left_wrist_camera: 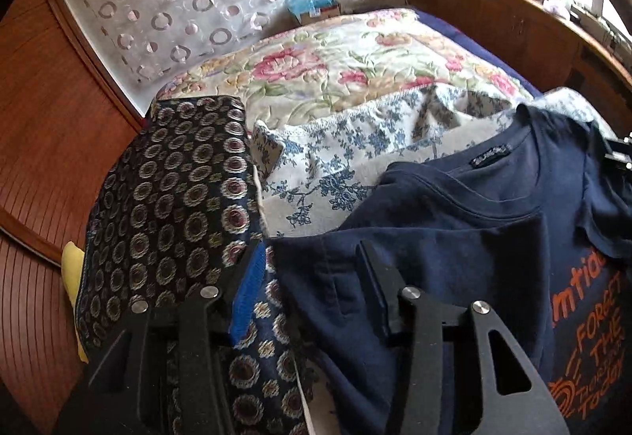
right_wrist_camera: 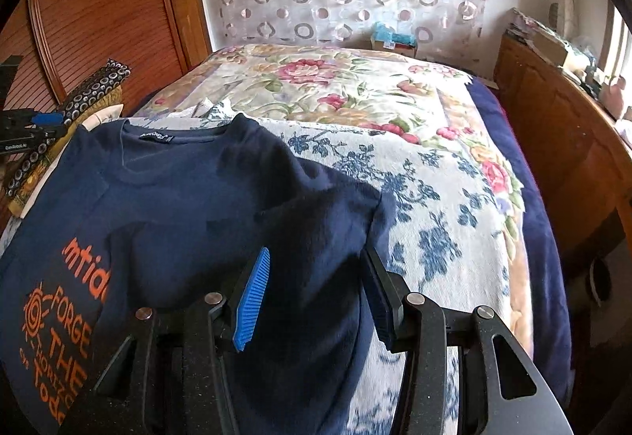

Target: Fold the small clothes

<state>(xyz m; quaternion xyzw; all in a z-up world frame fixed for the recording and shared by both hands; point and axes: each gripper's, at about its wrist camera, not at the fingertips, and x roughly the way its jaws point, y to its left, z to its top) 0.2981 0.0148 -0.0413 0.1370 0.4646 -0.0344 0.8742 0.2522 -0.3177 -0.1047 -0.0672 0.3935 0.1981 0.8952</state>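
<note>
A navy T-shirt [left_wrist_camera: 454, 229] [right_wrist_camera: 197, 198] with orange print lies neck-away on a bed, both of its sides turned in over the print. My left gripper [left_wrist_camera: 312, 249] hovers over the shirt's left edge, where it meets a dark circle-patterned cloth [left_wrist_camera: 177, 206]. Its jaws stand apart and the pads press on nothing. My right gripper [right_wrist_camera: 316, 253] hangs over the shirt's right sleeve area, jaws also apart, with navy fabric lying below and between them but not pinched. Each gripper shows at the edge of the other's view: left gripper [right_wrist_camera: 35, 127], right gripper [left_wrist_camera: 620, 154].
The shirt rests on a white cloth with blue flowers [right_wrist_camera: 434, 198], over a floral quilt [right_wrist_camera: 335, 87]. A wooden wardrobe door [left_wrist_camera: 47, 119] stands left of the bed and a wooden cabinet [right_wrist_camera: 553, 127] stands right. A yellow item [left_wrist_camera: 73, 269] peeks from under the patterned cloth.
</note>
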